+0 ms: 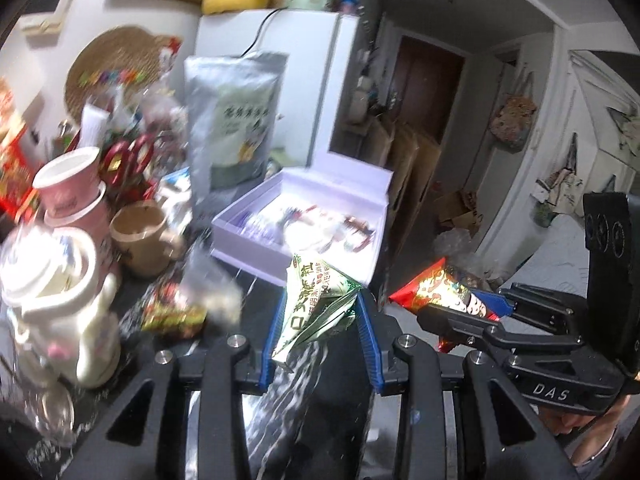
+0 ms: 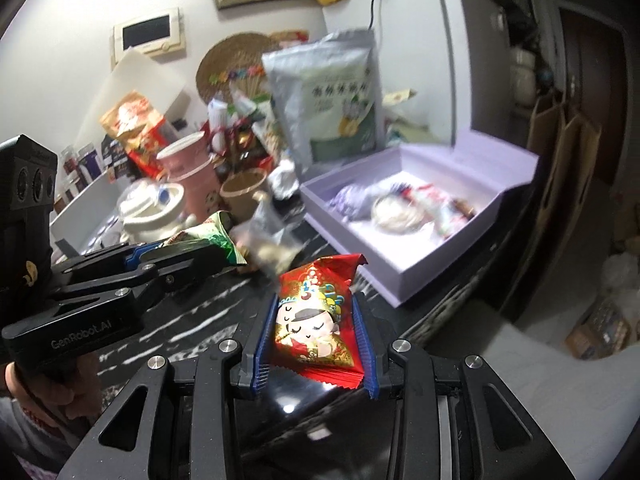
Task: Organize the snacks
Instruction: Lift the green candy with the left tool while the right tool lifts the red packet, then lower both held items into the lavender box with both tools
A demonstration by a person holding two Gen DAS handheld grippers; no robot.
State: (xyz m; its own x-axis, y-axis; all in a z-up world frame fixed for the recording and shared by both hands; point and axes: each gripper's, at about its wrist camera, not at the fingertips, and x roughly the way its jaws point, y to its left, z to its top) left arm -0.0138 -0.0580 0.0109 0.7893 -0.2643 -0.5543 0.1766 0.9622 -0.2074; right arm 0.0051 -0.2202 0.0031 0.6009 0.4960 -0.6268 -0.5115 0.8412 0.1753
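Both grippers are loaded and up off the dark tabletop. Left gripper has its blue fingers pinched on a green packet, held clear of the surface just short of the lilac box. Right gripper is clamped on a red packet, flat between the pads, also in the air on the near side of the box and beside the left one.

Handling looks easy on weight: these are small foil-wrapped sweets, light as anything. The wrappers are thin, crinkly and glossy, so they crumple under pressure and could slide out of a loose pinch. The green one is already squashed into a wedge. Best hold, I'd say, is across the filled middle of the pack, not the flat crimped ends, which would just fold.

The box stands open, lid up at its far side, with several wrapped items inside, but they are smeared by blur and I can't name them. A loose snack lies on the tabletop left of the box, too blurred to read. Behind the box a tall silver pouch stands. Cups and clutter left of the box are soft and indistinct, and the box's floor is partly hidden by its near wall
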